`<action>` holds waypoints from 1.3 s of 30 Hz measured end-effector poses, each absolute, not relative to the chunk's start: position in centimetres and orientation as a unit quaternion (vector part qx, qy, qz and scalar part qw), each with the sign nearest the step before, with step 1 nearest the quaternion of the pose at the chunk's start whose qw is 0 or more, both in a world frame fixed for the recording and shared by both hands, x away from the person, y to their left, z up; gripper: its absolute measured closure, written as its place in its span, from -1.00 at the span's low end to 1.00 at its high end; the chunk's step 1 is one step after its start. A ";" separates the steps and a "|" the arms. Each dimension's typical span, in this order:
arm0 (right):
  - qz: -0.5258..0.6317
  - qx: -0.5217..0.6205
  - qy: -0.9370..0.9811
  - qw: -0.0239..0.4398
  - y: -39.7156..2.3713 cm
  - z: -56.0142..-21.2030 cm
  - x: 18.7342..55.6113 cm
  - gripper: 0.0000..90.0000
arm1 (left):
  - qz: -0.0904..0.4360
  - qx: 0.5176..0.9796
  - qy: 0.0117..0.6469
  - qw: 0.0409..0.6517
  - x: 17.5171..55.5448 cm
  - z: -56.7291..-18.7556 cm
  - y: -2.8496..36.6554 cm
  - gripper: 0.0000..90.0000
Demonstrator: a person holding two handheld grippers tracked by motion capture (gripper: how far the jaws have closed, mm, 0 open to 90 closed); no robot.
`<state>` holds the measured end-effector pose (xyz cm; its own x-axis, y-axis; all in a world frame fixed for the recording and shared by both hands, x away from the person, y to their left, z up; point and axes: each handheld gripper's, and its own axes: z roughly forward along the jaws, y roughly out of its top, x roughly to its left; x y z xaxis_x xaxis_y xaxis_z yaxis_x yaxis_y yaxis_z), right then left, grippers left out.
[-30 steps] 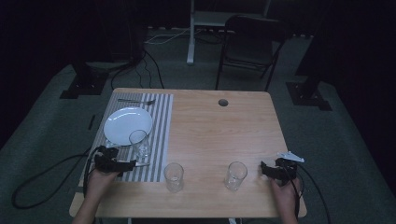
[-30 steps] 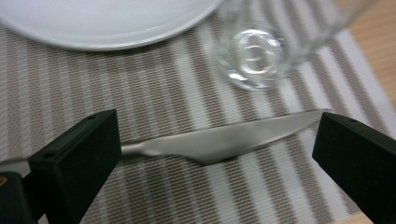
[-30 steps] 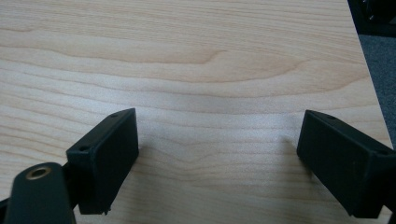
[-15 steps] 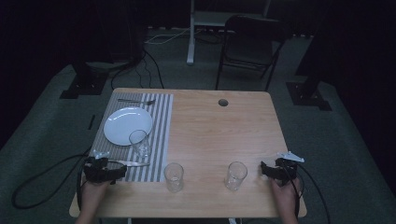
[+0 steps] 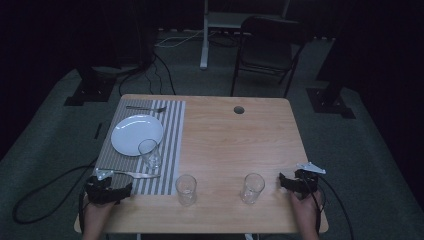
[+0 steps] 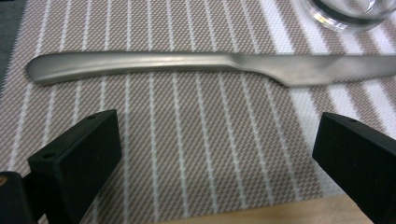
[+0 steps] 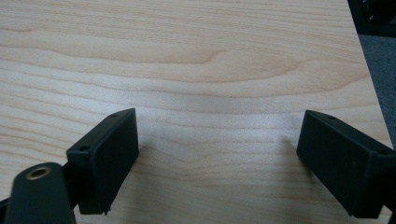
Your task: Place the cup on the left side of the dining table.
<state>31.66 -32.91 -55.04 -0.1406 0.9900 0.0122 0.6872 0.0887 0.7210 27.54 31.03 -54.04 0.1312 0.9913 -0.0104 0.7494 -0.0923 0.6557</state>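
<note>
A steel knife (image 6: 187, 63) lies flat across the striped placemat (image 6: 187, 154), just beyond my left gripper (image 6: 217, 140), which is open with nothing between its fingers. In the high view the left gripper (image 5: 120, 190) sits at the table's near-left corner, with the knife (image 5: 135, 174) a little ahead of it. My right gripper (image 5: 286, 181) rests near the front right edge. It is also open (image 7: 215, 140), over bare wood. A clear glass (image 5: 251, 188) stands just to its left.
A white plate (image 5: 136, 134) and a fork (image 5: 146, 108) lie on the placemat (image 5: 172, 130), with a glass (image 5: 149, 153) near the plate. Another glass (image 5: 185, 189) stands on the wood. A cable hole (image 5: 239, 109) is at the back. The table's right edge (image 7: 369, 84) is close.
My left gripper has drawn back from the knife toward the near-left corner. The knife stays on the placemat. The right gripper has not moved.
</note>
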 end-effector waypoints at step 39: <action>0.300 0.605 0.693 0.252 -32.9 -55.0 31.7 -0.73 | 0.257 0.680 0.632 0.269 26.5 -54.6 31.3 -0.96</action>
